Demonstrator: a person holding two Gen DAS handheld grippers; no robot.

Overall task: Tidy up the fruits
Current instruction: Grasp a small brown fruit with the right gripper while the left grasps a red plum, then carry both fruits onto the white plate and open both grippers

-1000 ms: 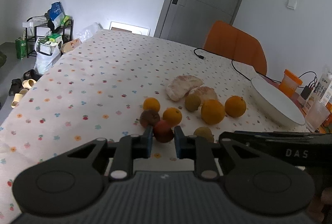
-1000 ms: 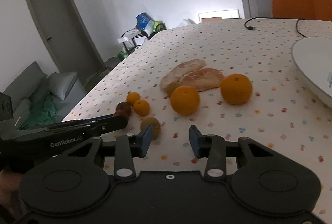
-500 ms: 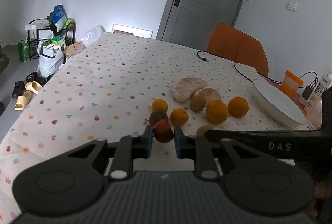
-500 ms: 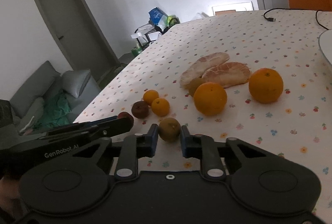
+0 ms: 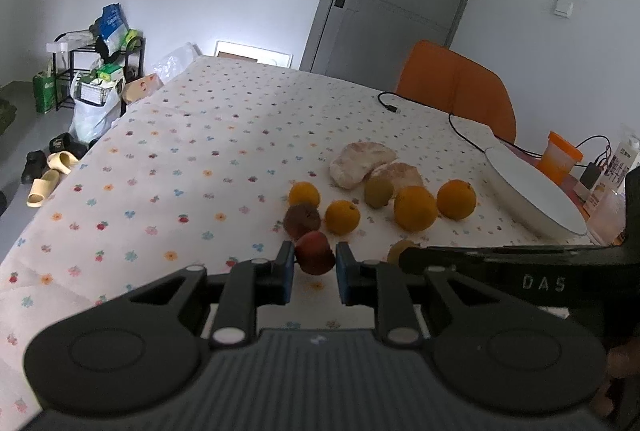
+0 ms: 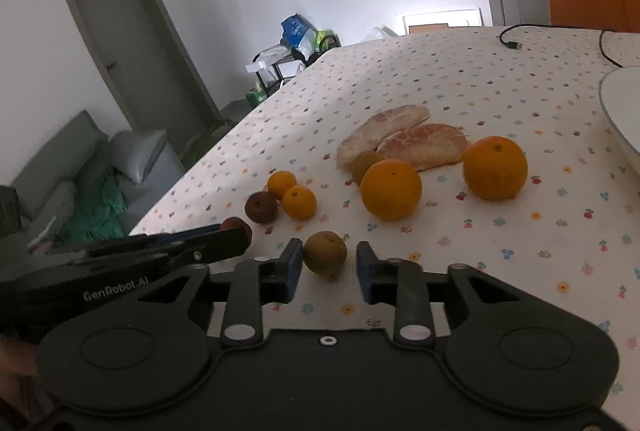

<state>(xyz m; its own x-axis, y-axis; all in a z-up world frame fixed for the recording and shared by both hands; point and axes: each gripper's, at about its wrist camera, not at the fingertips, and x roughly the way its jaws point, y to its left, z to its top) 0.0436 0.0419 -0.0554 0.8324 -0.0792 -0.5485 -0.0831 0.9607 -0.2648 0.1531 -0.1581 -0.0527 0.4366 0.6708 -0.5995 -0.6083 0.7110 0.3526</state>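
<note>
My left gripper [image 5: 315, 265] is shut on a small red fruit [image 5: 314, 255] near the table's front edge. My right gripper [image 6: 329, 260] has a green-brown fruit [image 6: 324, 251] between its pads. Its jaws are opening, and a gap shows on the fruit's right side. Behind them on the flowered cloth lie a dark brown fruit [image 6: 261, 207], two small tangerines [image 6: 299, 202], two large oranges [image 6: 391, 190], another green fruit [image 6: 362, 161] and two peeled pomelo segments [image 6: 424, 147]. The right gripper's arm [image 5: 480, 259] crosses the left wrist view.
A white plate [image 5: 532, 191] stands at the right, with an orange-lidded jar [image 5: 558, 157] and a carton [image 5: 622, 163] beyond it. A black cable [image 5: 456, 119] runs across the far cloth in front of an orange chair [image 5: 456, 87]. The table's left edge drops to the floor.
My right gripper moved forward around the green-brown fruit, shut on it, and its jaws have since parted a little. My left gripper kept its hold on the red fruit.
</note>
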